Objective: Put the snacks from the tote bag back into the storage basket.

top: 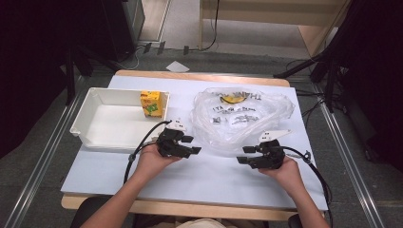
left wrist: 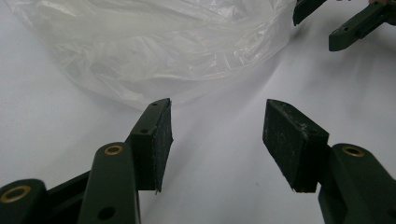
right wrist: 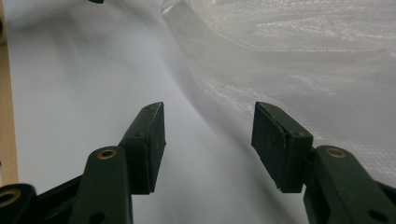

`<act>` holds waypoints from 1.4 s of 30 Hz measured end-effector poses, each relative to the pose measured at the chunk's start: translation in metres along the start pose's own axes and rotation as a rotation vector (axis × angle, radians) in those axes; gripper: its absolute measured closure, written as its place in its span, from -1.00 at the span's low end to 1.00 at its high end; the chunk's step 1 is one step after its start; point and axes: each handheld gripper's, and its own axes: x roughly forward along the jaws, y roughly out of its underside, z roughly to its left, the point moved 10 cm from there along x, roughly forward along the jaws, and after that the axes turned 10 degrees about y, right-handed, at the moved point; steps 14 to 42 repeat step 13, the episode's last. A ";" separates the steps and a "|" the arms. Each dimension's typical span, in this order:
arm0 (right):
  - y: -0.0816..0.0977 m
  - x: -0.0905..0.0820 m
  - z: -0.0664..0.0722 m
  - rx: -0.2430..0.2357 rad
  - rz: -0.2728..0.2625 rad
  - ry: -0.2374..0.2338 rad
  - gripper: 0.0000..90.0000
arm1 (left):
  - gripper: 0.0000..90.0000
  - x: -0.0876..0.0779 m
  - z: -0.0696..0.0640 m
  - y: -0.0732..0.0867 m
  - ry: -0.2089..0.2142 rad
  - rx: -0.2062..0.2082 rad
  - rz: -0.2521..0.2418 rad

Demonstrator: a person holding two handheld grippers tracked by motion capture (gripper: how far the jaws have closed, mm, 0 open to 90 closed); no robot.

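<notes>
Nearby, crumpled plastic bag (top: 242, 116) (tray (top: 90, 124) leftward)

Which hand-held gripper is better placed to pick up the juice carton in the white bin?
Left, likely. The left hand-held gripper is open beside the bin holding the carton; the right one is farther off.

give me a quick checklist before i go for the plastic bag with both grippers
1. Left gripper open, nothing in it: ok.
2. Right gripper open, nothing in it: ok.
3. Plastic bag within reach, just ahead of both grippers: ok.
4. Bag's opening located: cannot tell, the film is crumpled.
5. White bin free beside the bag, with the yellow carton standing at its far right corner: ok.
</notes>
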 end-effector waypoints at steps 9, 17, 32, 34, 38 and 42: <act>0.000 0.000 0.000 0.001 0.002 0.000 0.01 | -0.04 0.001 0.003 0.004 -0.003 0.003 0.031; 0.000 0.000 0.000 -0.001 0.002 0.001 0.01 | -0.04 0.002 0.005 0.007 -0.010 0.004 0.050; 0.000 0.000 0.000 -0.001 0.002 0.001 0.01 | -0.04 0.002 0.005 0.007 -0.010 0.004 0.050; 0.000 0.000 0.000 -0.001 0.002 0.001 0.01 | -0.04 0.002 0.005 0.007 -0.010 0.004 0.050; 0.000 0.000 0.000 -0.001 0.002 0.001 0.01 | -0.04 0.002 0.005 0.007 -0.010 0.004 0.050; 0.000 0.000 0.000 -0.001 0.002 0.001 0.01 | -0.04 0.002 0.005 0.007 -0.010 0.004 0.050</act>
